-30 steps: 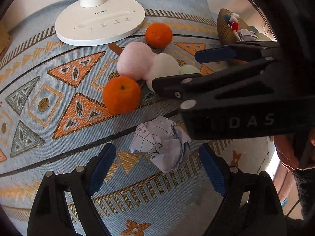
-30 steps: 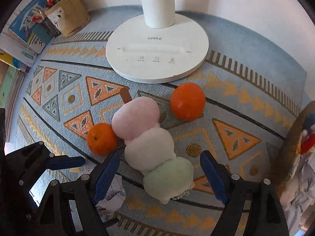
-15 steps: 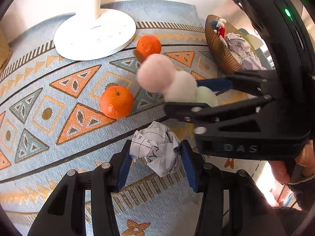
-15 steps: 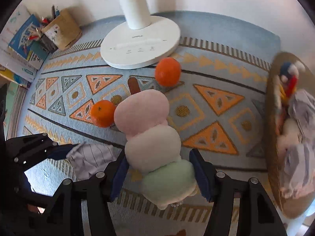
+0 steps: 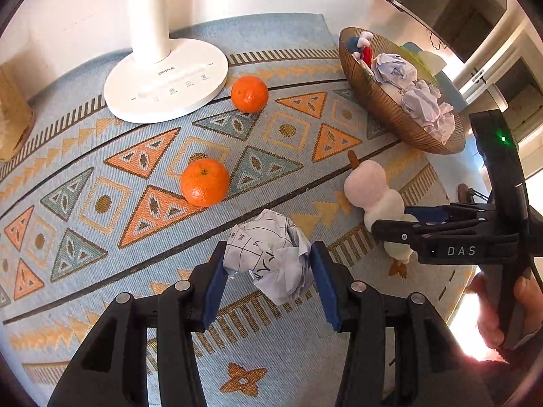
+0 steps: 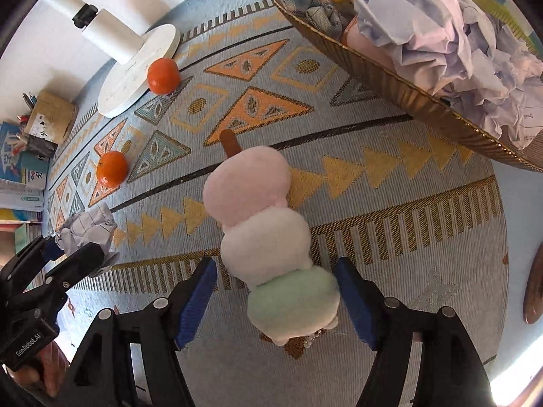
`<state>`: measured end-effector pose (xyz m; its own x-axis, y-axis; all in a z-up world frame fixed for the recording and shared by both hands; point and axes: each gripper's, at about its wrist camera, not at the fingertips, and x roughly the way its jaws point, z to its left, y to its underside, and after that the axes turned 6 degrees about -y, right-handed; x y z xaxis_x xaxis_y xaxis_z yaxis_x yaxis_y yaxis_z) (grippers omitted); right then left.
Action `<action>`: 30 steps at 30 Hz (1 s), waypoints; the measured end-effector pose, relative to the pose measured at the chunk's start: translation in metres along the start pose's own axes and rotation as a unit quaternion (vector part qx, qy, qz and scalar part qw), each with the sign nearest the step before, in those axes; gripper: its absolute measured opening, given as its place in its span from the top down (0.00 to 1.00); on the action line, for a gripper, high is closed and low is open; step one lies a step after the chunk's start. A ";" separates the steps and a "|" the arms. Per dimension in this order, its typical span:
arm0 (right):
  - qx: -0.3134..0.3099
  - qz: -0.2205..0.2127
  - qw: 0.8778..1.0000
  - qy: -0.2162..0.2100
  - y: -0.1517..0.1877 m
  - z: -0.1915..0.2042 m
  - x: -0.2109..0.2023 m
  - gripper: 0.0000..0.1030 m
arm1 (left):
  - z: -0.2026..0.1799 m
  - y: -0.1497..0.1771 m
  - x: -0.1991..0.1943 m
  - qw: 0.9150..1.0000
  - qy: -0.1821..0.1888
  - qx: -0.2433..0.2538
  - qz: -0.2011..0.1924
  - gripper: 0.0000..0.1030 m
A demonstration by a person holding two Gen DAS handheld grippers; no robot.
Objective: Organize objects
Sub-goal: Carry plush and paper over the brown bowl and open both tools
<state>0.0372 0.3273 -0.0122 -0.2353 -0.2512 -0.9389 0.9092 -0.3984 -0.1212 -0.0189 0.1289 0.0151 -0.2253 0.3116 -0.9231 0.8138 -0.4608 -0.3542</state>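
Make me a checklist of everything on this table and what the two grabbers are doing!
Surface: patterned blue cloth covers the table.
Job's things: crumpled paper ball; plush dango skewer, lying near the basket; two oranges; brown basket already holding crumpled papers and a small toy.
Clutter: white lamp base; books and a box of pens at the table edge.
Grippers: left gripper shut on the paper ball; right gripper has just been opening, with the plush between its pads, a gap on one side.
Cables: nothing seen.
Surroundings: white wall; doorway beyond the basket.
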 end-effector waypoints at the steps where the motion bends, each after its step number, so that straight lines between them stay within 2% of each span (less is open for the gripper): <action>1: -0.010 0.001 1.000 0.006 0.001 0.003 0.001 0.27 | 0.003 0.003 -0.003 1.000 0.000 -0.002 -0.001 0.56; 3: -0.035 -0.001 0.999 0.026 0.004 0.010 0.005 0.26 | 0.004 0.006 -0.007 1.000 -0.001 -0.005 -0.002 0.56; 5: -0.063 -0.003 0.996 0.060 0.008 0.019 0.009 0.32 | 0.003 0.007 -0.010 1.000 -0.003 -0.006 -0.007 0.56; 6: -0.078 -0.005 0.994 0.073 0.011 0.023 0.008 0.45 | 0.003 0.008 -0.013 1.000 -0.003 -0.007 -0.009 0.56; 7: -0.089 -0.006 0.993 0.074 0.015 0.027 0.006 0.53 | 0.002 0.008 -0.015 1.000 -0.004 -0.008 -0.011 0.56; 11: -0.063 -0.031 0.997 -0.016 0.028 0.019 -0.024 0.54 | -0.007 0.003 -0.022 1.000 -0.005 -0.004 -0.022 0.56; 13: -0.055 -0.048 0.996 -0.046 0.030 0.011 -0.045 0.54 | -0.014 -0.004 -0.025 1.000 -0.007 -0.002 -0.027 0.56; 19: -0.073 -0.131 0.985 -0.088 0.008 0.004 -0.119 0.54 | -0.045 -0.042 -0.042 0.998 -0.018 -0.001 -0.062 0.56; 21: -0.065 -0.156 0.981 -0.089 -0.007 -0.004 -0.140 0.54 | -0.058 -0.061 -0.052 0.996 -0.022 -0.003 -0.081 0.56; 24: -0.040 -0.189 0.979 -0.070 -0.031 -0.030 -0.171 0.54 | -0.083 -0.091 -0.064 0.994 -0.024 0.006 -0.109 0.56; 30: 0.011 -0.226 0.974 -0.010 -0.073 -0.080 -0.213 0.54 | -0.133 -0.152 -0.072 0.988 -0.016 0.022 -0.151 0.56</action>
<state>0.0481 0.4806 0.1708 -0.6169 -0.0620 -0.7846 0.7036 -0.4903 -0.5144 -0.0549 0.2871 0.1551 -0.4723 0.4142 -0.7780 0.6826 -0.3866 -0.6202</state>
